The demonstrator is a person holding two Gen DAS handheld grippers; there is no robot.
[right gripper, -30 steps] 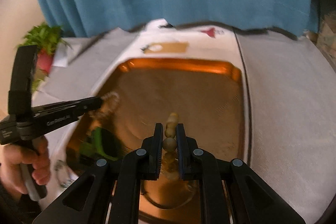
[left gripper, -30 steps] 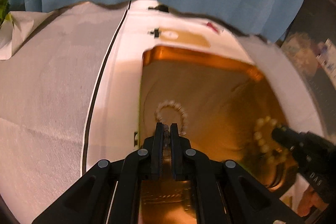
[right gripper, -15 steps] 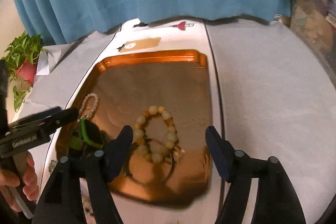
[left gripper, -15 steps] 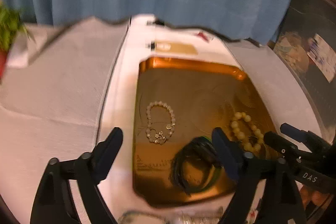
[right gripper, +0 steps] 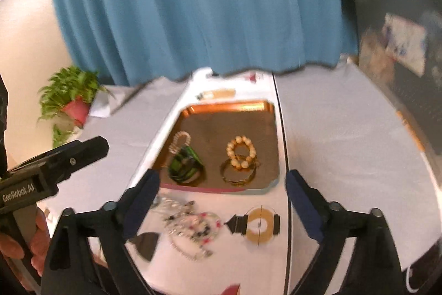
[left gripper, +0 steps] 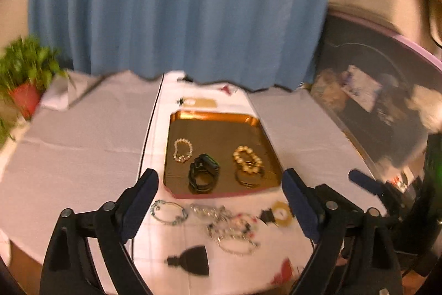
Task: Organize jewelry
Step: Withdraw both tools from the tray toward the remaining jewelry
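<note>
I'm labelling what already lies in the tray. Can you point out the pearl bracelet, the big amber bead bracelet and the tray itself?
pearl bracelet [left gripper: 183,150], left wrist view, on its beads at the near end.
amber bead bracelet [right gripper: 241,152], right wrist view, on its near beads.
tray [left gripper: 212,115], left wrist view, on its far rim.

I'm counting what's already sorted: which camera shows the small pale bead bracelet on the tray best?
The left wrist view: there the pale bead bracelet lies as a full open loop on the copper tray, clear of the black and green bracelet. In the right wrist view it looks foreshortened, blurred, its near end meeting the green piece.
</note>
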